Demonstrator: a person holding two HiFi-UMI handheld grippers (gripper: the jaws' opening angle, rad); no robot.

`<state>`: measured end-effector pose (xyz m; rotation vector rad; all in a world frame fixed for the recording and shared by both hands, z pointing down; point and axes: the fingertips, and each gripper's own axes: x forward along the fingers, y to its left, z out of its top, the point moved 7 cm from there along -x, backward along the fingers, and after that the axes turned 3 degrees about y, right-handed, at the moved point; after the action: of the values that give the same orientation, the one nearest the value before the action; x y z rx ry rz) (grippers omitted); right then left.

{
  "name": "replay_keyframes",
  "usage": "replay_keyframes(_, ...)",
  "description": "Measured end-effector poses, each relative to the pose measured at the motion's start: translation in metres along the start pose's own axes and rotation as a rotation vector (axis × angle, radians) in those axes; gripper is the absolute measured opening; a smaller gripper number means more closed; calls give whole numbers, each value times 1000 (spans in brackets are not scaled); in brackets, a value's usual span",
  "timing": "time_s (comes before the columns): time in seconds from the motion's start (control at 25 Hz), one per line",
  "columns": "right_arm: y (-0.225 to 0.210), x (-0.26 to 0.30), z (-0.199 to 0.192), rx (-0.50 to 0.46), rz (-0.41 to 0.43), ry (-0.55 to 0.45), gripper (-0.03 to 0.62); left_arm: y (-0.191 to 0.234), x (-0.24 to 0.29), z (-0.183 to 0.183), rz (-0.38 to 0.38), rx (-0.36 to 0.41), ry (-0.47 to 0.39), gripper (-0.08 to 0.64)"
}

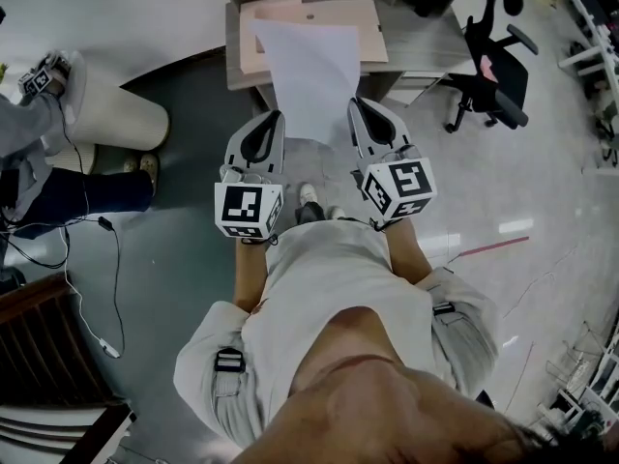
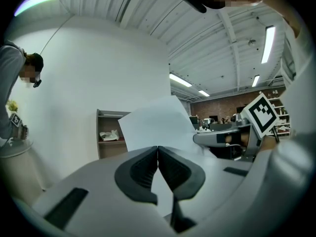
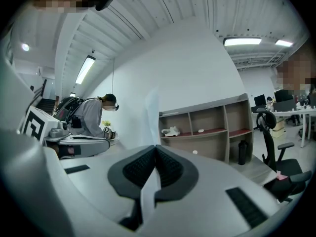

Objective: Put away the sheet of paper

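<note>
Sheet of paper: white and plain, held in the air at the upper centre of the head view, pinched at its near edge from both sides.
Left gripper: jaws closed together on the sheet's near left part; the paper rises from between the pads in the left gripper view.
Right gripper: jaws pressed together on the sheet's near right part; the right gripper view shows the paper edge-on.
Surface beyond: a low wooden shelf unit at the top centre, with pale beige boards lying on it; in the picture the sheet's far end overlaps them.
Floor: a dark grey area at left, glossy pale flooring at right, and a thin cable trailing at lower left.
Upper right: a black office chair.
Left edge: another person beside a round white table.
Overhead: a white ribbed ceiling with strip lights, seen in the gripper views.
</note>
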<state>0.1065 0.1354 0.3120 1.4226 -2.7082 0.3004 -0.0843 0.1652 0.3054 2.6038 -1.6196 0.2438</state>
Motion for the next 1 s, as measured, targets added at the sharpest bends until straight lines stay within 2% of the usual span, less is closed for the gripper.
replay_keyframes(0.52,16,40,5,-27,-72,21,20,50,21,-6,-63,-14,-10,21)
replay_keyframes(1.0,6,66,5,-19,-79,52,20,68,46,-10,-75,-40,9,21)
